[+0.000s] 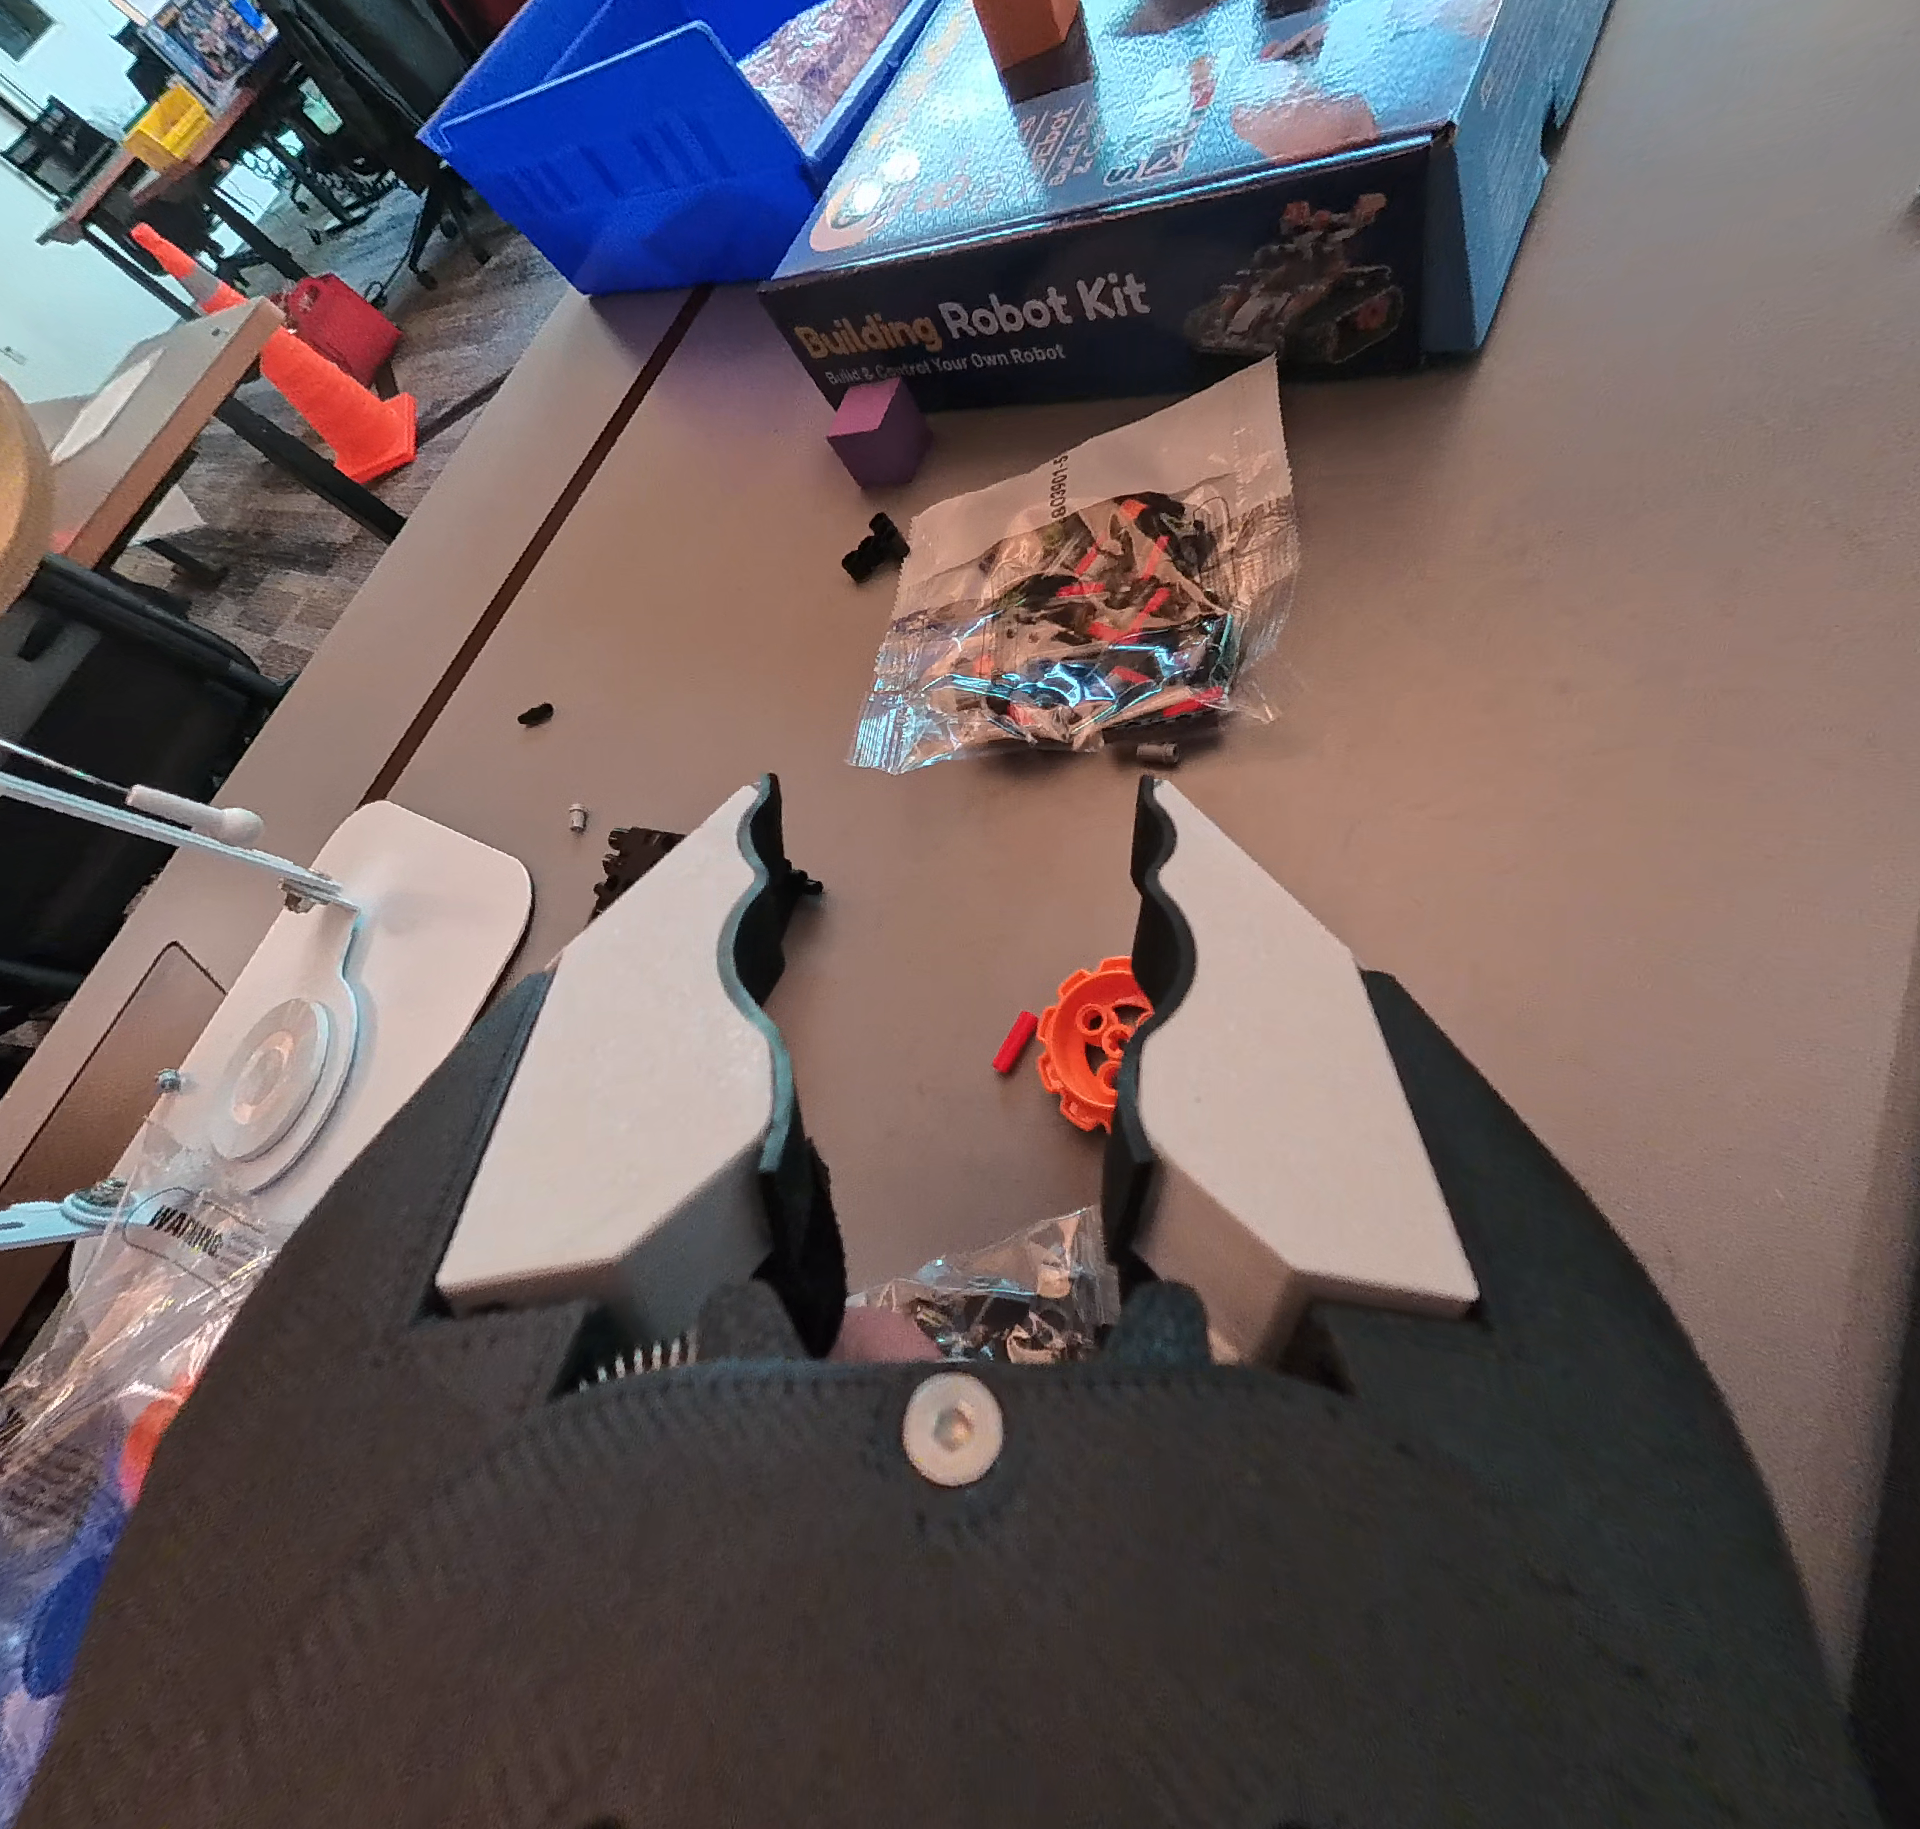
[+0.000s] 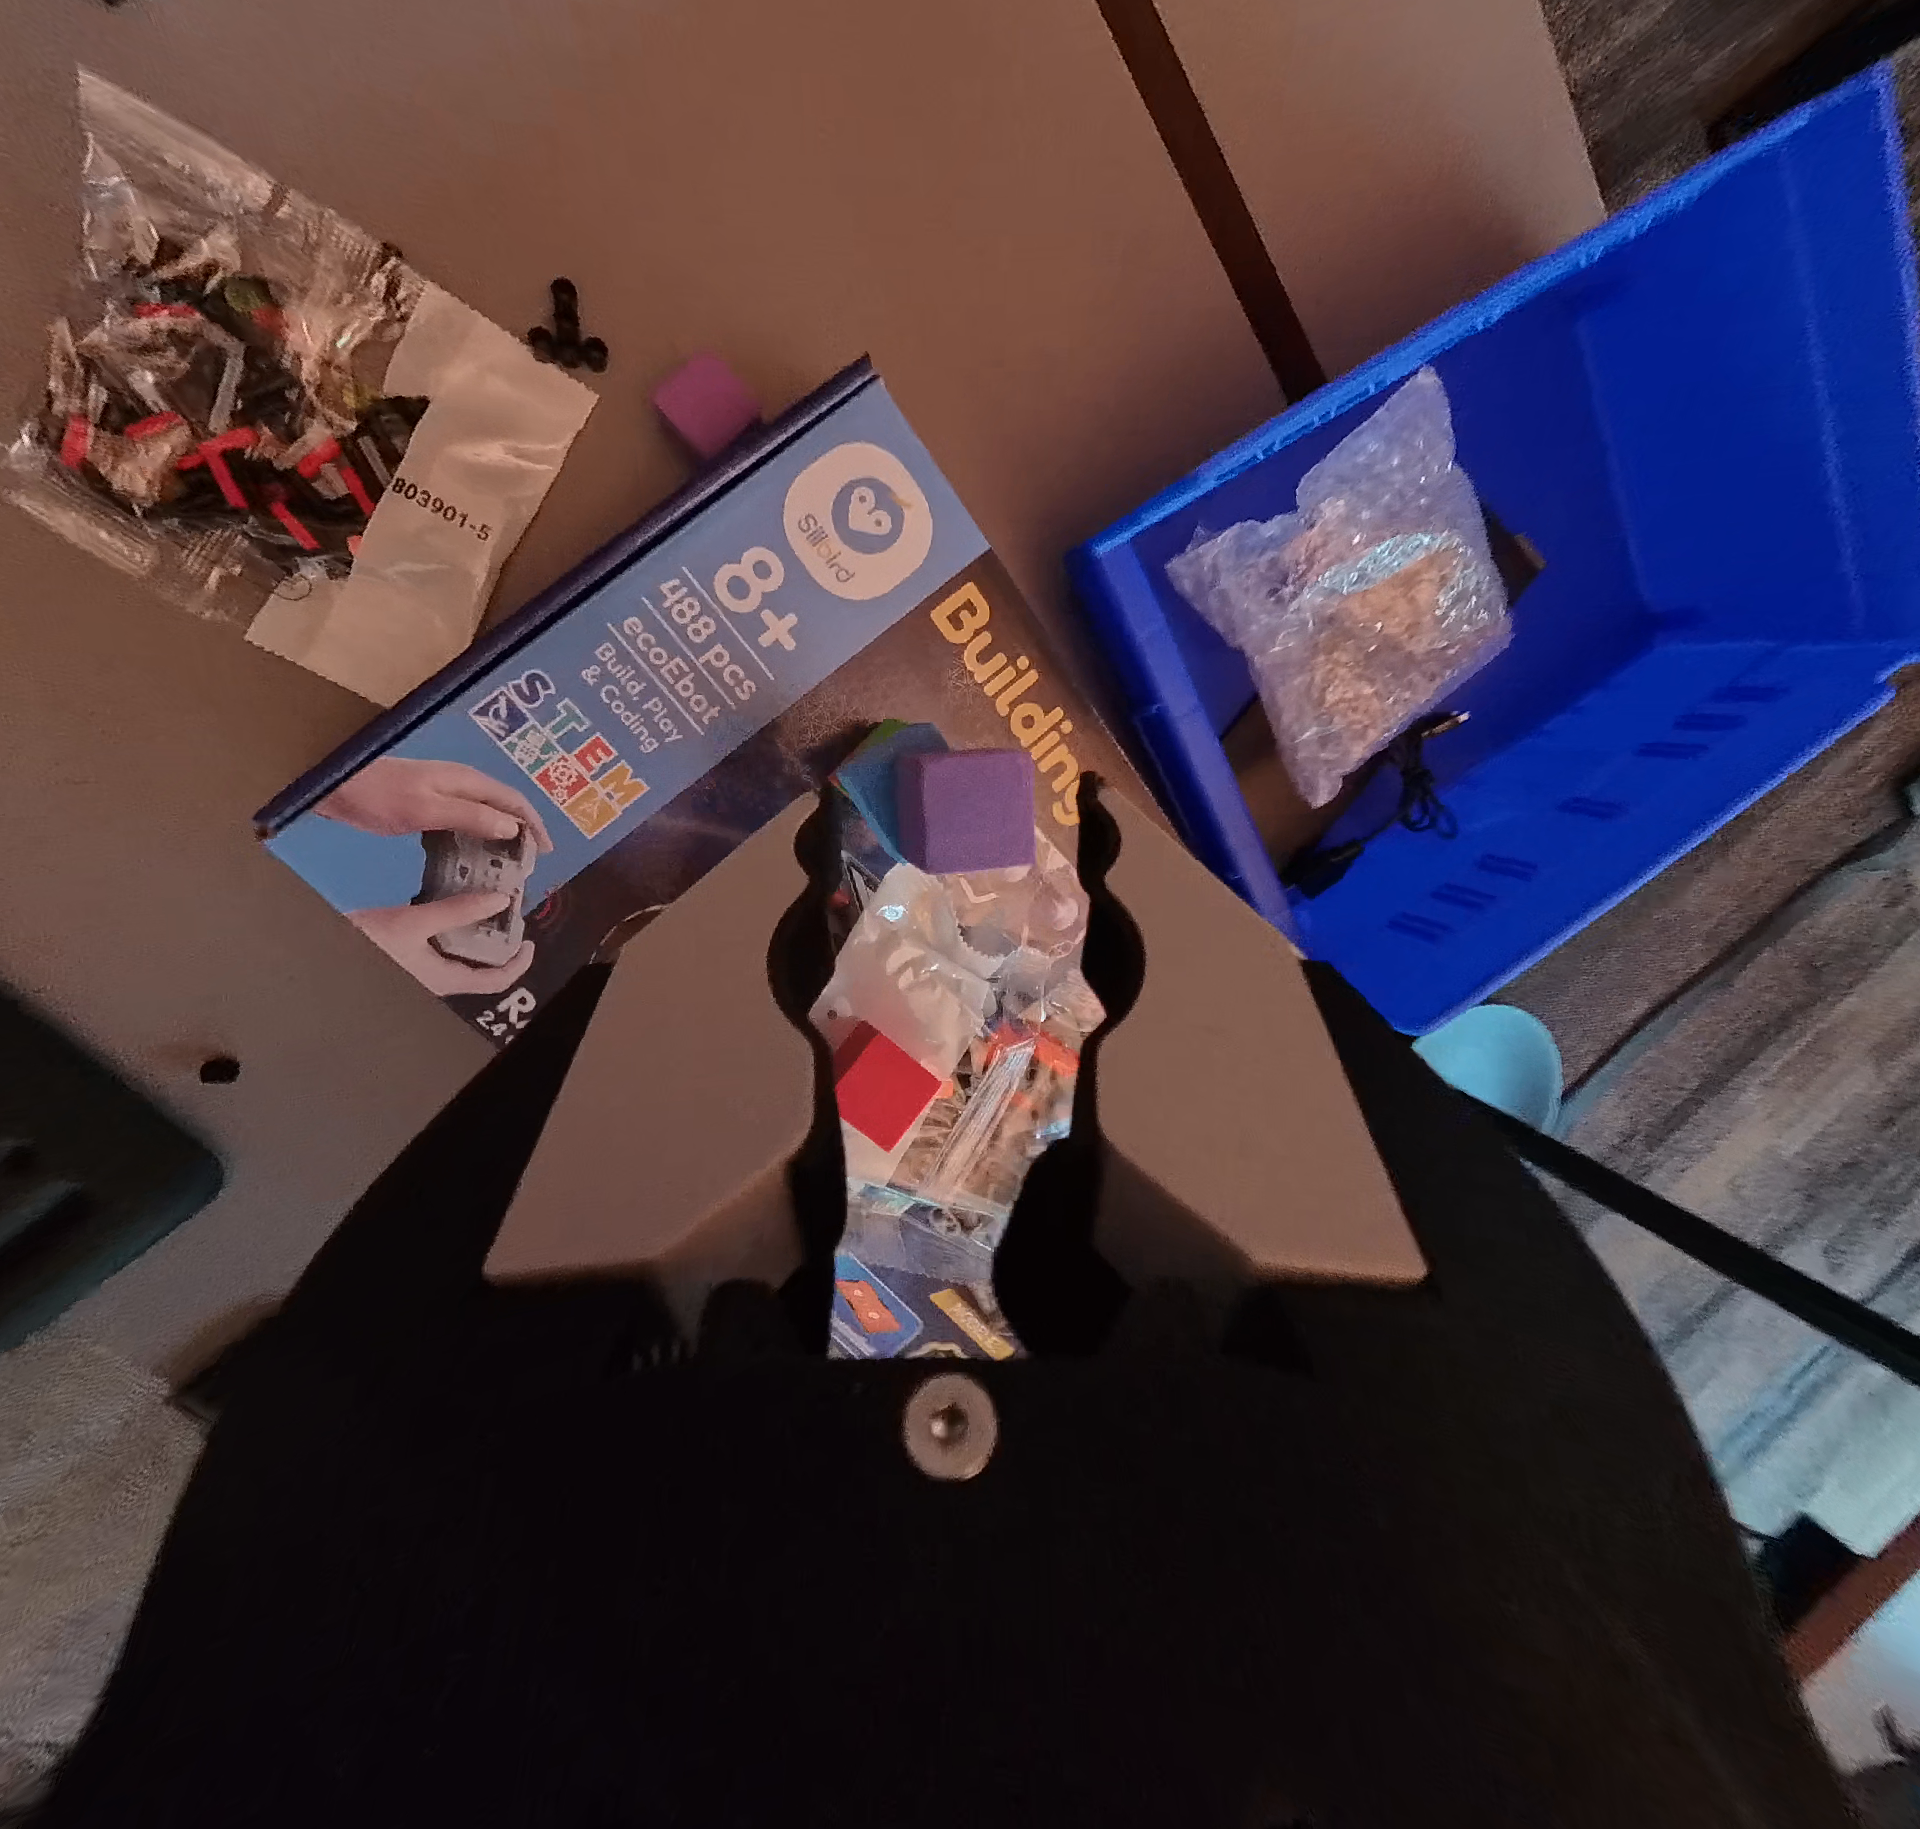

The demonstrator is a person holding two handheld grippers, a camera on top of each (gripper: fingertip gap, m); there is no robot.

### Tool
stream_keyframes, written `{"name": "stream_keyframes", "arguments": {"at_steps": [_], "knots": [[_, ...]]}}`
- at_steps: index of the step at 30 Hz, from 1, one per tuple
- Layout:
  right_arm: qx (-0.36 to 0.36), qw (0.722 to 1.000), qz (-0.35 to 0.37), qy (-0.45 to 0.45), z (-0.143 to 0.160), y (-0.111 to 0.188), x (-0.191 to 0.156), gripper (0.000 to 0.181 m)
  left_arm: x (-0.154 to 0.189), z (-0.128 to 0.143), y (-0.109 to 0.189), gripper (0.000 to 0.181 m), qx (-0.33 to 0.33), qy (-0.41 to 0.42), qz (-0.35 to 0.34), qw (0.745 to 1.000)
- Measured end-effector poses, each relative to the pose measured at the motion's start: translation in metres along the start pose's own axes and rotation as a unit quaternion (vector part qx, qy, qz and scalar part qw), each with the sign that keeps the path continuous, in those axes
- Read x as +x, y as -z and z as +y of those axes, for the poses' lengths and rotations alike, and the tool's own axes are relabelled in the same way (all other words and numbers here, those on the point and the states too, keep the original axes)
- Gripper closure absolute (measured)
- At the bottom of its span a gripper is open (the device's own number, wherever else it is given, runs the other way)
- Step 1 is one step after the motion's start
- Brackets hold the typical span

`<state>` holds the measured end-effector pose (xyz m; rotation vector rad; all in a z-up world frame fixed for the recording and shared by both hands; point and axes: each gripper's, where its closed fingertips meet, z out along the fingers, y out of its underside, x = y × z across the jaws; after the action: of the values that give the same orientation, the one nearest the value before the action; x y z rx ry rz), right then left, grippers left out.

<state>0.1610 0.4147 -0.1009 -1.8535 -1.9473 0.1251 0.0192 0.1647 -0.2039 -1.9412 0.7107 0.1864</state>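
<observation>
Purple cube (image 2: 966, 809) between right gripper (image 2: 951, 792) tips

Materials and finish, both of my tools.

My left tool (image 1: 956, 834): matt grey plastic fingers, ribbed black body, bright metal screw. The surface (image 1: 1558, 740) is smooth, matt. Parts bag (image 1: 1091, 626): glossy crinkled clear plastic. Box (image 2: 644, 678): glossy printed card. Bin (image 2: 1662, 636): smooth blue plastic. Purple cube (image 2: 966, 808) looks matt, foam-like.

Right gripper (image 2: 951, 823), jaws parted, hangs above a purple cube (image 2: 964, 808) topping a stack on the kit box (image 2: 623, 699); blue bin (image 2: 1662, 636) at the tabletop (image 2: 831, 169) edge, parts bag (image 2: 260, 408) nearby.
</observation>
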Motion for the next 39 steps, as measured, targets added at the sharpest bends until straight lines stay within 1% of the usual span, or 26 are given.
{"name": "stream_keyframes", "arguments": {"at_steps": [2,4,5,8,14,15,17,18,20,21,23,24,25,28,29,31,33,35,36,37,39], "knots": [[-0.017,0.999,0.011,0.029,0.0,-0.002,0.0,0.132,0.0,0.0,0.0,0.116,0.0,0.0,-0.001,1.0],[-0.051,0.998,-0.012,0.016,0.011,-0.013,0.001,0.132,-0.001,0.0,0.0,0.116,0.0,-0.001,-0.003,1.0],[-0.06,0.998,-0.027,0.006,0.014,-0.019,0.0,0.136,-0.001,0.0,0.0,0.116,0.001,-0.001,-0.004,1.0],[-0.058,0.997,-0.045,0.002,0.016,-0.027,-0.002,0.155,-0.002,0.0,-0.001,0.116,0.001,0.001,-0.005,1.0],[-0.05,0.997,-0.049,0.016,0.015,-0.023,-0.005,0.155,0.0,-0.001,-0.003,0.116,0.003,-0.002,-0.003,1.0],[-0.053,0.997,-0.051,0.014,0.016,-0.025,-0.005,0.154,0.0,-0.002,-0.004,0.116,0.003,-0.001,-0.003,1.0],[-0.063,0.997,-0.048,0.011,0.02,-0.028,-0.004,0.129,0.0,-0.001,-0.005,0.116,0.002,-0.001,-0.003,1.0],[-0.06,0.997,-0.038,0.01,0.018,-0.027,-0.002,0.125,0.0,-0.001,-0.006,0.116,0.002,-0.001,-0.003,1.0],[-0.028,0.999,-0.011,0.02,0.0,-0.016,-0.002,0.128,0.0,-0.001,-0.007,0.116,0.003,0.001,-0.002,1.0],[-0.007,0.999,0.002,0.038,-0.015,-0.009,-0.007,0.132,0.0,-0.001,-0.008,0.115,0.003,0.001,-0.002,1.0],[0.024,0.995,0.002,0.092,-0.048,-0.003,-0.034,0.139,0.0,-0.001,-0.01,0.115,0.002,0.001,-0.001,1.0],[0.024,0.993,-0.007,0.115,-0.061,-0.008,-0.052,0.14,0.0,-0.002,-0.011,0.115,0.002,0.001,-0.001,1.0],[0.006,0.991,-0.018,0.134,-0.069,-0.02,-0.068,0.137,0.001,-0.002,-0.011,0.116,0.003,0.001,0.0,1.0],[-0.064,0.982,-0.035,0.176,-0.081,-0.073,-0.095,0.13,0.001,-0.001,-0.011,0.116,0.001,-0.002,-0.002,1.0],[-0.091,0.977,-0.04,0.188,-0.079,-0.092,-0.099,0.127,0.0,0.0,-0.011,0.116,0.001,-0.001,-0.003,1.0],[-0.149,0.967,-0.025,0.207,-0.072,-0.125,-0.093,0.129,-0.002,0.0,-0.009,0.116,0.005,0.003,-0.006,1.0],[-0.191,0.958,-0.035,0.211,-0.061,-0.151,-0.09,0.131,-0.003,-0.002,-0.007,0.115,0.009,0.005,-0.007,1.0],[-0.22,0.952,-0.044,0.21,-0.051,-0.169,-0.09,0.138,-0.003,-0.004,-0.006,0.116,0.014,0.004,-0.007,1.0],[-0.233,0.948,-0.042,0.212,-0.047,-0.174,-0.088,0.148,-0.002,-0.005,-0.005,0.116,0.016,0.003,-0.007,1.0],[-0.239,0.947,-0.04,0.211,-0.045,-0.178,-0.087,0.152,-0.002,-0.006,-0.005,0.116,0.017,0.001,-0.006,1.0],[-0.234,0.952,-0.046,0.194,-0.048,-0.175,-0.088,0.152,-0.001,-0.007,-0.004,0.116,0.019,-0.003,-0.007,1.0]]}}
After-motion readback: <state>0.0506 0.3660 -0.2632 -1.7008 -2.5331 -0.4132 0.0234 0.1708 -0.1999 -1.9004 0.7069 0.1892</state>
